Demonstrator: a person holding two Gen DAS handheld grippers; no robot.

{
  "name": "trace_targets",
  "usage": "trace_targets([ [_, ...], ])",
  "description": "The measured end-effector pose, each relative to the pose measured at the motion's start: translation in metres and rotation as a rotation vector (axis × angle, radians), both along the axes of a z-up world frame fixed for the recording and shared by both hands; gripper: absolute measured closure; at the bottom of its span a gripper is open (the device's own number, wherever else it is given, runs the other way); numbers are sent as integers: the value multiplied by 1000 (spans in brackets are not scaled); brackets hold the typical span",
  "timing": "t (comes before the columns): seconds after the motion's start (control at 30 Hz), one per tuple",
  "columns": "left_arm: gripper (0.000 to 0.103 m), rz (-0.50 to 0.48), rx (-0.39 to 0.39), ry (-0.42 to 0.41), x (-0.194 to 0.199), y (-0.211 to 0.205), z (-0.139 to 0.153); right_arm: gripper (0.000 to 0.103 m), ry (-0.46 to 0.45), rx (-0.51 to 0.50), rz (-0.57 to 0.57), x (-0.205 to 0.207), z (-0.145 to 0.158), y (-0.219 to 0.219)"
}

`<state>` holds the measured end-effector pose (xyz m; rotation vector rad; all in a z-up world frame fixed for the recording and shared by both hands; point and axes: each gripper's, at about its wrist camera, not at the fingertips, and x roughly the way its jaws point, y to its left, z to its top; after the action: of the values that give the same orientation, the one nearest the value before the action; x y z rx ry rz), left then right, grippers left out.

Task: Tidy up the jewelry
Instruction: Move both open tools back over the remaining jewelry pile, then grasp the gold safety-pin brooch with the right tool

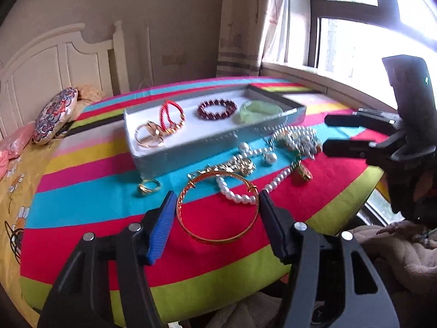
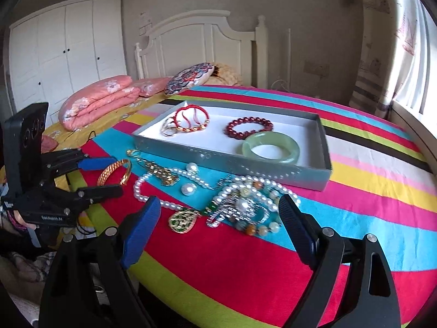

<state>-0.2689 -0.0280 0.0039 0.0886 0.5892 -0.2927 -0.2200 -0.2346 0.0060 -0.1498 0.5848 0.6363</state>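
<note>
Left gripper [image 1: 217,210]: wide open, holding nothing; its fingers stand either side of the gold bangle [image 1: 217,210], which lies flat on the striped cloth [image 1: 218,251].
Right gripper [image 2: 220,218]: wide open, empty, poised over the tangled pile [image 2: 245,205] of pearls and mixed beads.
Tray [image 1: 153,161]: at 12 o'clock from the left gripper; it already holds gold rings, a red cord bracelet [image 1: 170,116], a dark red bead bracelet [image 1: 217,109] and a green jade bangle [image 1: 256,112].
Loose pieces: pearl strand [image 1: 245,194], gold chain [image 1: 232,165], small gold ring [image 1: 148,186], green pendant [image 2: 181,220].
Snag risk: the pearl strand overlaps the bangle's rim at its 1 o'clock; lifting the bangle would likely drag the pearls along.
Slip risk: the bangle is thin, round and flat; the pads closing on it could squirt it sideways or press it into the soft cloth.
Tangle risk: grabbing the pile likely lifts several pieces at once, and some could drop off the near edge.
Collision risk: the two grippers work near each other.
</note>
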Motion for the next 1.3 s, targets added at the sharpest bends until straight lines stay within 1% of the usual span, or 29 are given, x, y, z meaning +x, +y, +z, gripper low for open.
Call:
trace_targets([
  [0.1,43,21,-12,-13,-2,9,5,19,2,-16,54,1,5,17],
  [0.17,43,39,-15,-17,-3,15,7,23,-4,-58,102,3,7,35],
  [0.27,43,63,-32,-18,-5,26,8,28,15,-110,175,10,10,65],
  [0.47,43,98,-49,-14,-9,42,7,46,61,-233,321,24,4,119],
  [0.53,43,110,-53,-6,-9,47,4,56,73,-288,350,27,-2,132],
  [0.6,43,120,-56,1,-10,52,0,60,88,-328,368,32,-7,140],
  [0.7,43,131,-62,6,-13,57,-2,61,99,-372,389,37,-13,150],
  [0.77,43,135,-64,8,-14,59,-3,64,121,-354,402,41,-13,148],
  [0.8,43,136,-66,9,-14,60,-3,67,133,-343,403,43,-13,147],
  [0.83,43,136,-67,11,-15,61,-4,73,137,-335,401,45,-12,145],
  [0.9,43,138,-65,11,-16,62,-4,82,136,-324,400,47,-13,144],
  [1.07,43,138,-60,11,-17,62,-5,83,68,-321,395,34,-10,142],
  [1.2,43,132,-49,4,-18,60,-3,84,42,-255,370,29,3,134],
  [1.23,43,130,-49,3,-19,59,-2,87,40,-242,362,30,6,132],
  [1.3,43,125,-48,-4,-19,58,0,88,32,-198,333,32,15,123],
])
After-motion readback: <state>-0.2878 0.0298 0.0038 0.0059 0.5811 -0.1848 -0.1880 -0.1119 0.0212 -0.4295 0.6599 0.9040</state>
